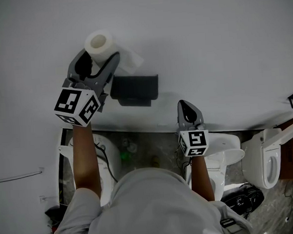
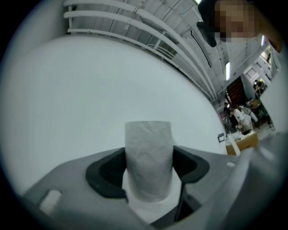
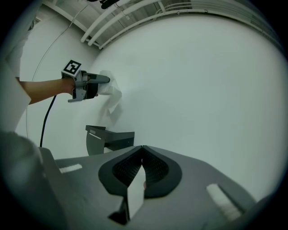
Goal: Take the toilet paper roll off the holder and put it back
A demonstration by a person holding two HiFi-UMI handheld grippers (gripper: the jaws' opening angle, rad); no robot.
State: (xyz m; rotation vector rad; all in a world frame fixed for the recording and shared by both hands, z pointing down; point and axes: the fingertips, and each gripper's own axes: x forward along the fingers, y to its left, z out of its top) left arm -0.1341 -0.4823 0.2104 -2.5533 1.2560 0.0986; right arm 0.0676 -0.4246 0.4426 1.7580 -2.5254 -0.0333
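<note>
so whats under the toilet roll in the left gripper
Below the toilet roll hangs its loose paper tail, then the dark holder on the wall. The holder's top cover hides the inside.

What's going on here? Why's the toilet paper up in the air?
A person has a gripper in each hand. The left gripper is clamped on the toilet paper roll and holds it near the white wall, above the dark holder, so the roll is off it. The right gripper is shut and empty, off to the side.
</note>
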